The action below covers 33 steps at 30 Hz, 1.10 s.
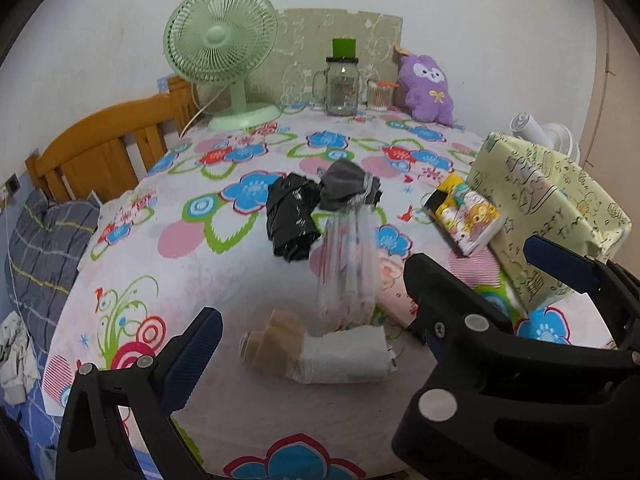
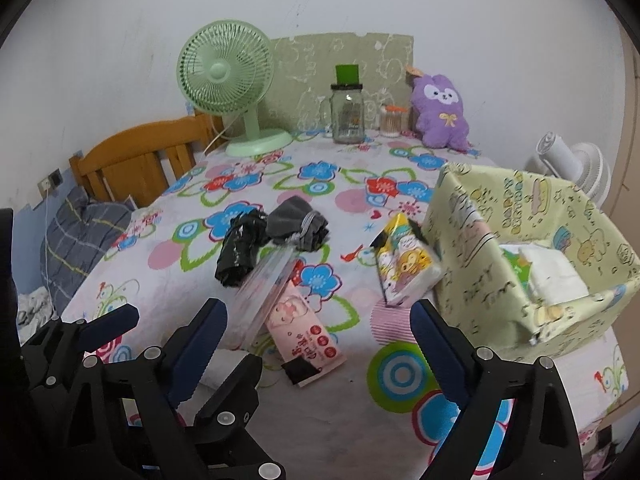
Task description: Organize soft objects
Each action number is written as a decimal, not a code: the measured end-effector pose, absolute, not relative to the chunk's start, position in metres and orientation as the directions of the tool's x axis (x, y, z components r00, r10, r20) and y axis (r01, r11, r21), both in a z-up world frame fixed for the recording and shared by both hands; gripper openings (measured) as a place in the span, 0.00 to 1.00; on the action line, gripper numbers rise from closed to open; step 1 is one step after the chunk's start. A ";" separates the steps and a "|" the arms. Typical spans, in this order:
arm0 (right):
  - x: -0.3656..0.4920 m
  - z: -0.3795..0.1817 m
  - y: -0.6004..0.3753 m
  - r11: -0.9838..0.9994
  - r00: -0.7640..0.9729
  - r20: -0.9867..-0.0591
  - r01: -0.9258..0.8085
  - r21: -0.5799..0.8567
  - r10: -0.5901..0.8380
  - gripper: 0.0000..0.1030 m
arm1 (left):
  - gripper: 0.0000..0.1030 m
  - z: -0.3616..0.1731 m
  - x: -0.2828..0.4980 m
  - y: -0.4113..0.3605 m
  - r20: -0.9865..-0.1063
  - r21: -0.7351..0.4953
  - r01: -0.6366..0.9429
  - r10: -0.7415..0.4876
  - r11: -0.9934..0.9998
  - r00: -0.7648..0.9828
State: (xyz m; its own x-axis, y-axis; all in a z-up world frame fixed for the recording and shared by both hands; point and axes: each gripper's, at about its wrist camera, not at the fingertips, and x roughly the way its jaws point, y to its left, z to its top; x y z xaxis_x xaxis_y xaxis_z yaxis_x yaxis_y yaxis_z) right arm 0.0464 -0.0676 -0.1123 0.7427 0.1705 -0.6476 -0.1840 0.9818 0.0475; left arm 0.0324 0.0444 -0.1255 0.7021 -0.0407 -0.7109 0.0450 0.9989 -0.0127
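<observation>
grippers both gape wide and hold nothing: your left gripper [image 1: 308,350] hangs over the rolled white towel [image 1: 346,356], your right gripper [image 2: 316,346] over the pink packet [image 2: 306,338]. black bag [image 2: 240,250], grey cloth [image 2: 296,222] and clear pouch [image 2: 266,286] lie bunched mid-bed, and the yellow box [image 2: 480,280] stands to your right

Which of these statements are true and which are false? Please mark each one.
1. Both grippers are open and hold nothing. True: left gripper, right gripper.
2. The green fan lies flat on the bed. False: it stands upright.
3. A white folded cloth lies inside the yellow box. True.
4. The purple plush toy is inside the yellow box. False: it leans at the wall.
5. The black bag touches the grey cloth. True.
</observation>
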 end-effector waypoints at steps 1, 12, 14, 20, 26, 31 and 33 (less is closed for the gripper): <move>0.048 -0.115 -0.067 0.982 0.738 -0.653 -0.185 0.049 0.172 0.92 | 0.99 -0.127 0.033 0.045 -0.716 -0.015 0.045 -0.042 0.999 0.697; 0.058 -0.137 -0.062 0.985 0.693 -0.707 -0.173 0.027 0.141 0.91 | 0.92 -0.156 0.044 0.051 -0.780 -0.046 0.028 -0.053 0.999 0.624; 0.060 -0.140 -0.062 0.985 0.685 -0.715 -0.171 0.030 0.141 0.90 | 0.92 -0.159 0.045 0.050 -0.782 -0.042 0.029 -0.051 0.999 0.621; 0.061 -0.143 -0.061 0.983 0.675 -0.723 -0.180 0.031 0.147 0.90 | 0.81 -0.159 0.042 0.051 -0.771 -0.033 0.033 -0.046 0.999 0.635; 0.061 -0.142 -0.058 0.980 0.672 -0.723 -0.198 0.036 0.162 0.90 | 0.78 -0.154 0.041 0.055 -0.761 0.002 0.004 -0.001 1.000 0.649; 0.063 -0.140 -0.048 0.973 0.670 -0.718 -0.228 0.042 0.188 0.90 | 0.75 -0.146 0.040 0.062 -0.747 0.006 -0.012 0.013 1.000 0.665; 0.066 -0.139 -0.045 0.971 0.665 -0.719 -0.234 0.055 0.201 0.90 | 0.75 -0.144 0.042 0.065 -0.746 0.009 -0.018 0.018 1.000 0.666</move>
